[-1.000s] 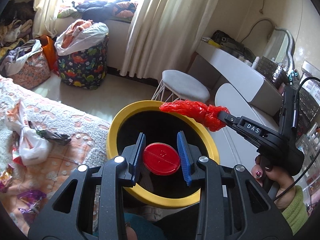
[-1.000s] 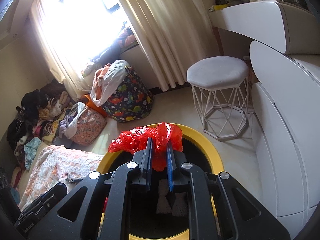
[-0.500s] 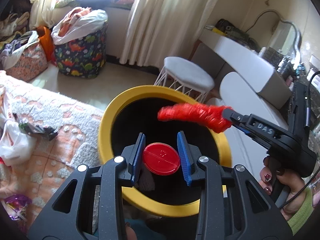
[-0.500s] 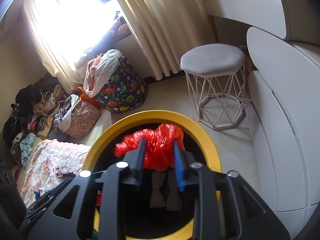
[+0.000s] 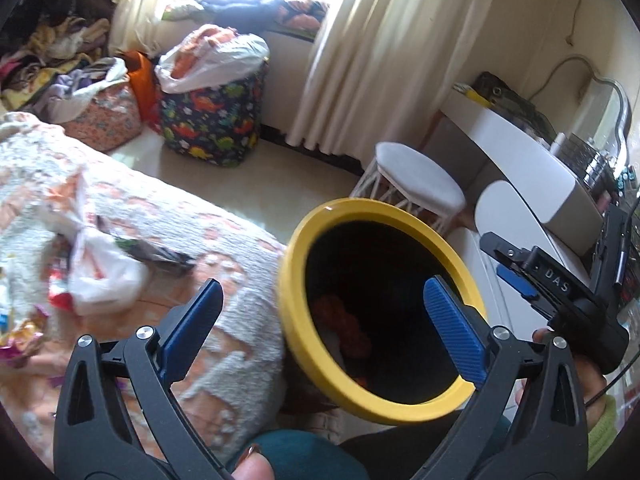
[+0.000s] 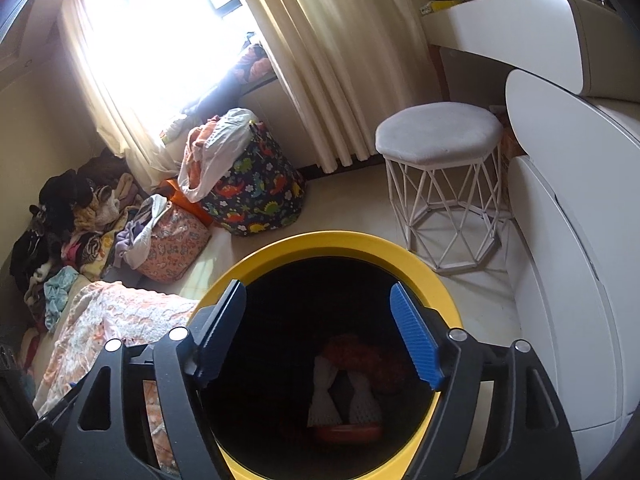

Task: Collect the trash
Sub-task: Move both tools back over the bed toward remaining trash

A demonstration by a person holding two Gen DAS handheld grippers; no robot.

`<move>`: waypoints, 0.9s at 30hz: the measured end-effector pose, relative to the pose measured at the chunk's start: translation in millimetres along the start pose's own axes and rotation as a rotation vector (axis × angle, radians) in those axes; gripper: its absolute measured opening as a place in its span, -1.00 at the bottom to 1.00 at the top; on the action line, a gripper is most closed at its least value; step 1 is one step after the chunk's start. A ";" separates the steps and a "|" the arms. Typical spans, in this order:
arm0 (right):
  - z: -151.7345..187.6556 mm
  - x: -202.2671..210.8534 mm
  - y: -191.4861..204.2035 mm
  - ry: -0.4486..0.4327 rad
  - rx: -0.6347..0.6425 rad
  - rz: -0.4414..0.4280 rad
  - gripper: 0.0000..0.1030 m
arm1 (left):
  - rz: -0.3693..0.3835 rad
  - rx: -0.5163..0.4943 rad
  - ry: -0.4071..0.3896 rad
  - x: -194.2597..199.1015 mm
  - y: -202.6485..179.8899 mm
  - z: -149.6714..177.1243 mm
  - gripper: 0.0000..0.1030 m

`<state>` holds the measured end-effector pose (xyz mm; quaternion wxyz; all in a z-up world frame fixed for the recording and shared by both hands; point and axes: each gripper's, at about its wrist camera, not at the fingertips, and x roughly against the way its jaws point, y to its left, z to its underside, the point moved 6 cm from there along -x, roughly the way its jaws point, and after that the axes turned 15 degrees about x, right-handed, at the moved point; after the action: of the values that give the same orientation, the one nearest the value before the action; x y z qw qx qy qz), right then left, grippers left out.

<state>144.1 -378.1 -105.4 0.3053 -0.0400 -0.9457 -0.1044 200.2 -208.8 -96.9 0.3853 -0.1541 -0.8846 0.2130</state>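
A black bin with a yellow rim [image 5: 308, 236] [image 6: 424, 260] stands beside the bed. Inside it lie a crumpled red plastic bag [image 5: 344, 324] [image 6: 360, 354], a red lid [image 6: 348, 434] and white paper pieces [image 6: 326, 396]. My left gripper [image 5: 320, 300] is open and empty, its jaws spread across the bin's left rim and the bed edge. My right gripper [image 6: 318, 314] is open and empty above the bin mouth; it also shows in the left wrist view [image 5: 504, 260] at the bin's right. More trash lies on the bed: a knotted white plastic bag [image 5: 100, 272] and colourful wrappers [image 5: 20, 332].
The bed has a white and orange blanket [image 5: 192, 220] [image 6: 112, 320]. A white stool [image 5: 416, 184] [image 6: 440, 136] stands behind the bin. A white dressing table [image 6: 540, 28] is at right. A dinosaur-print hamper [image 6: 256, 192] and clothes bags [image 6: 168, 240] stand by the curtained window.
Both grippers opened. The red lid left my left gripper and the red bag left my right gripper; both now lie inside the bin. My left gripper swung left toward the bed.
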 end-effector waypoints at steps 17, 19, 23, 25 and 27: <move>-13.1 11.9 59.6 -0.065 0.115 -0.114 0.51 | -0.110 0.021 -0.136 54.4 45.2 -23.0 0.80; -12.5 14.3 71.7 -0.068 0.141 -0.136 0.52 | -0.112 0.032 -0.148 60.2 49.5 -25.7 0.80; -10.4 18.3 94.5 -0.070 0.199 -0.167 0.53 | -0.124 0.053 -0.175 71.7 58.8 -30.8 0.80; -7.5 19.8 105.8 -0.066 0.220 -0.187 0.53 | -0.130 0.064 -0.184 75.6 62.8 -31.9 0.80; -5.2 21.1 112.3 -0.063 0.228 -0.207 0.53 | -0.138 0.078 -0.198 81.5 68.7 -33.9 0.80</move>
<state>145.6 -269.4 -69.5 0.2659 0.0892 -0.9595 -0.0260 179.6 -105.2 -60.0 0.3155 -0.0559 -0.9178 0.2346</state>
